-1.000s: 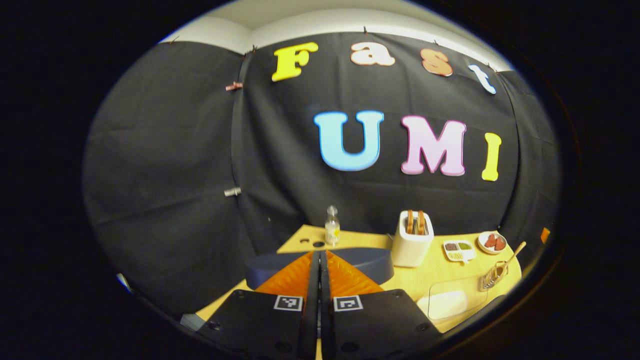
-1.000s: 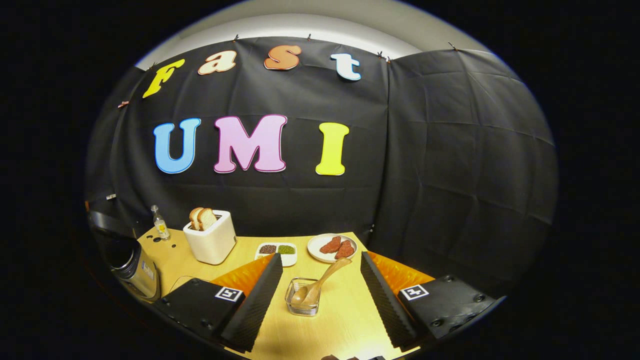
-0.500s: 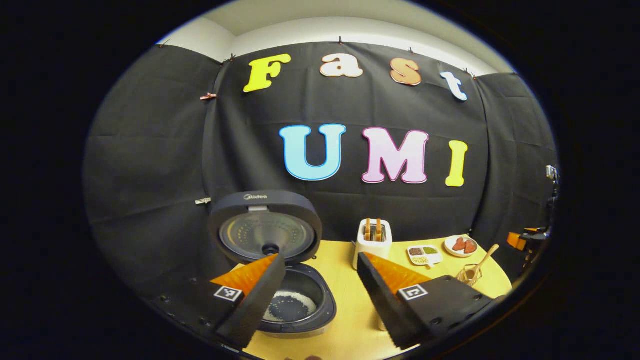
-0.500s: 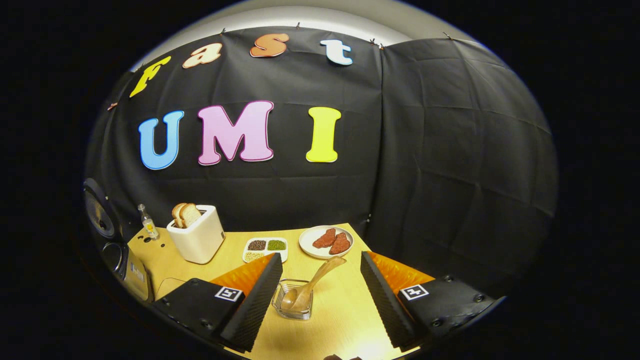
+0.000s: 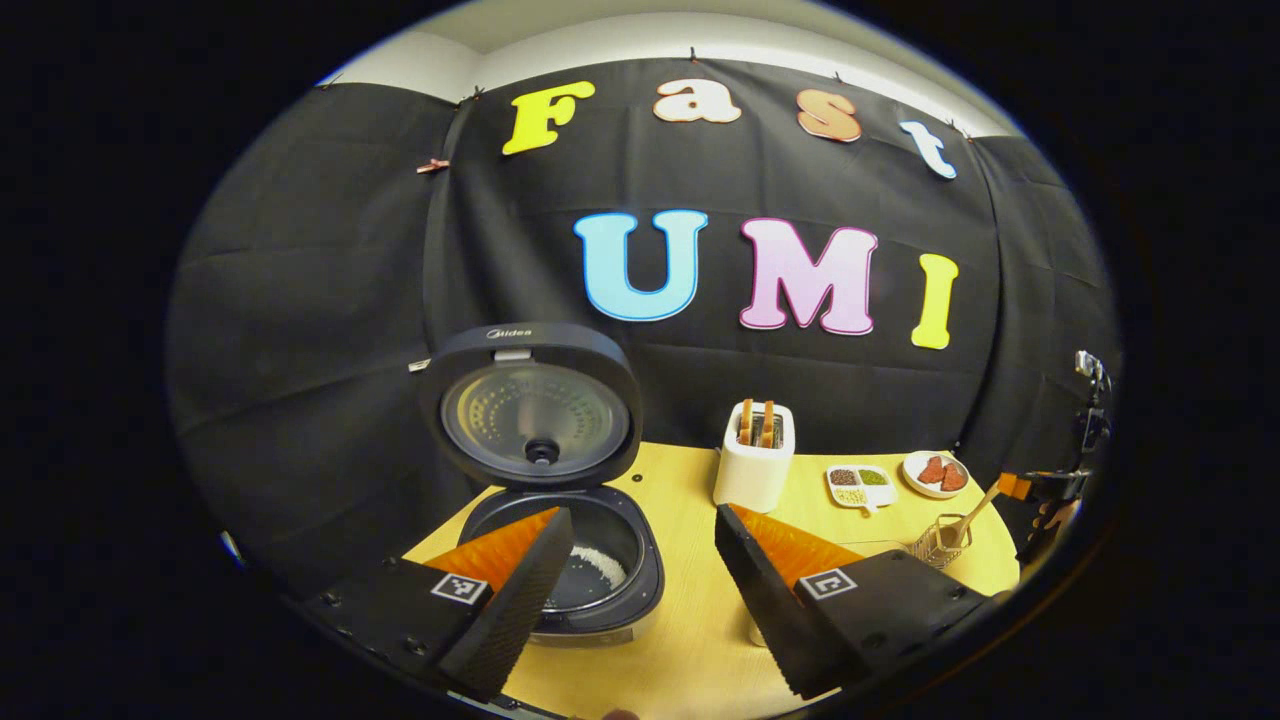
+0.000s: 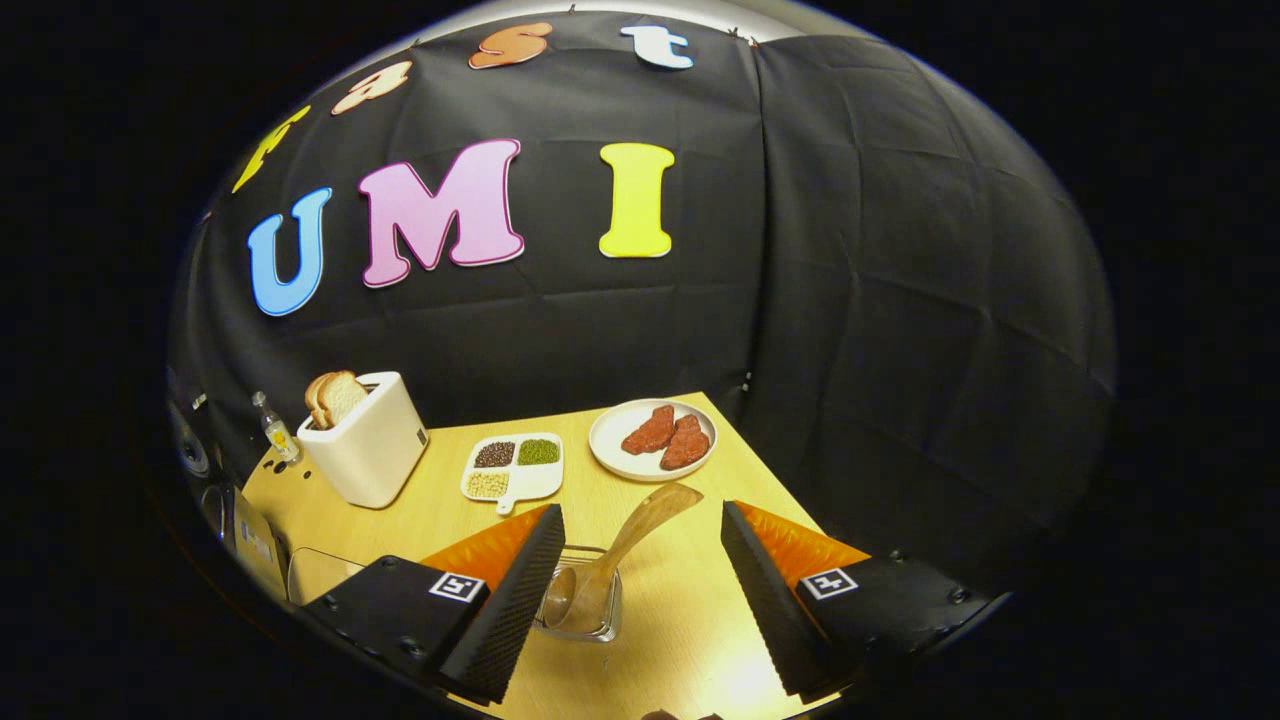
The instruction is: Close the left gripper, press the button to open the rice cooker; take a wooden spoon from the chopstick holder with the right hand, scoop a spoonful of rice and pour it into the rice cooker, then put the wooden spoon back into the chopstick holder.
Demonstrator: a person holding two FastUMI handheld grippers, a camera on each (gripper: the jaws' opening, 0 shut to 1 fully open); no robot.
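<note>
The dark rice cooker (image 5: 585, 575) stands with its lid (image 5: 540, 415) raised upright, and a little white rice lies in its pot. My left gripper (image 5: 642, 515) is open just in front of the cooker, holding nothing. In the right gripper view the wooden spoon (image 6: 625, 550) leans in the clear chopstick holder (image 6: 580, 615), handle up and to the right. My right gripper (image 6: 641, 510) is open, with the spoon handle in the gap between its fingers and apart from both. The left gripper view shows the holder (image 5: 938, 540) far to the right, with the right gripper (image 5: 1050, 490) beyond it.
On the wooden table (image 6: 690, 640) stand a white toaster (image 6: 360, 450) with bread, a divided dish of beans (image 6: 513, 468), a plate of meat (image 6: 652, 440) and a small bottle (image 6: 272, 428). A clear container (image 6: 320, 572) sits at the left, near the cooker (image 6: 235, 535).
The left gripper was shut over the closed cooker; now the lid is up and the gripper is open and drawn back. The right gripper has come closer over the holder and spoon.
</note>
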